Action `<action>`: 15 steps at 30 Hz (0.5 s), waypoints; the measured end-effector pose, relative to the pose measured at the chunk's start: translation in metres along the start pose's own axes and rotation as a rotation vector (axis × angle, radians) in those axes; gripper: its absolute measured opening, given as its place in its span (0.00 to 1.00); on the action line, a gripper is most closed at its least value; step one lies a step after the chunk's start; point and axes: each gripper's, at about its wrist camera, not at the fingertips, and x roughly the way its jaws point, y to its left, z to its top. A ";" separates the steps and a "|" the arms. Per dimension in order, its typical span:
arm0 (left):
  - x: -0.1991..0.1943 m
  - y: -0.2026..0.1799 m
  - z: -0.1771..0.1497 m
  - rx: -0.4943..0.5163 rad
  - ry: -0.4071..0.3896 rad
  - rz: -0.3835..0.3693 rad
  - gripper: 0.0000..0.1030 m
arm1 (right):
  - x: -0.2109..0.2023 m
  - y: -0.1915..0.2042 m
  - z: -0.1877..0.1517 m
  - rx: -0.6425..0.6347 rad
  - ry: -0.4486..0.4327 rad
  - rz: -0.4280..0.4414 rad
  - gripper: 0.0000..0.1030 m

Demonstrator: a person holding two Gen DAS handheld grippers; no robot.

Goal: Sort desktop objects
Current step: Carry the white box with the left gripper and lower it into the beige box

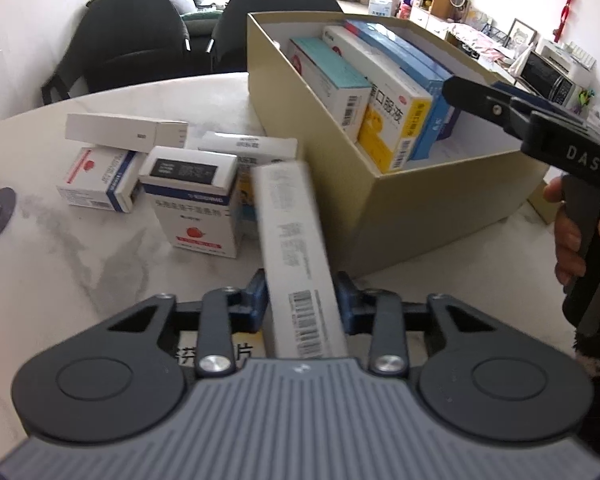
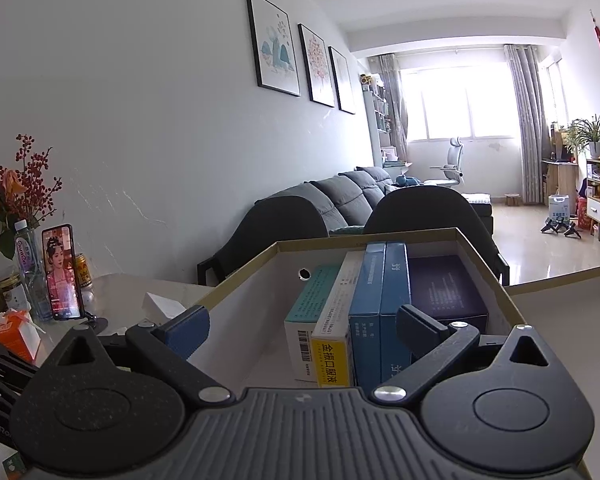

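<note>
Medicine cartons stand on edge in the storage box (image 1: 380,216); my left claw (image 1: 302,300) clamps a long white carton (image 1: 296,248), right claw (image 2: 300,320) gapes empty above the box

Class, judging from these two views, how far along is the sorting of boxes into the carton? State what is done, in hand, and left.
Done: several medicine boxes stand on edge in the cardboard carton. In hand: the left gripper is shut on a long white box. The right gripper hovers open at the carton. Left: a pile of boxes on the marble table.
</note>
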 end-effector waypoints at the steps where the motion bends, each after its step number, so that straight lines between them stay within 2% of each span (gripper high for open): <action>1: -0.002 0.001 -0.001 -0.006 -0.008 0.001 0.27 | 0.001 0.000 0.000 0.003 0.000 -0.001 0.97; 7: -0.023 0.011 -0.006 -0.061 -0.082 -0.012 0.26 | 0.002 -0.002 0.000 0.011 0.001 0.003 0.97; 15: -0.056 0.019 -0.012 -0.103 -0.176 0.008 0.26 | 0.001 -0.003 0.001 0.017 0.001 0.008 0.97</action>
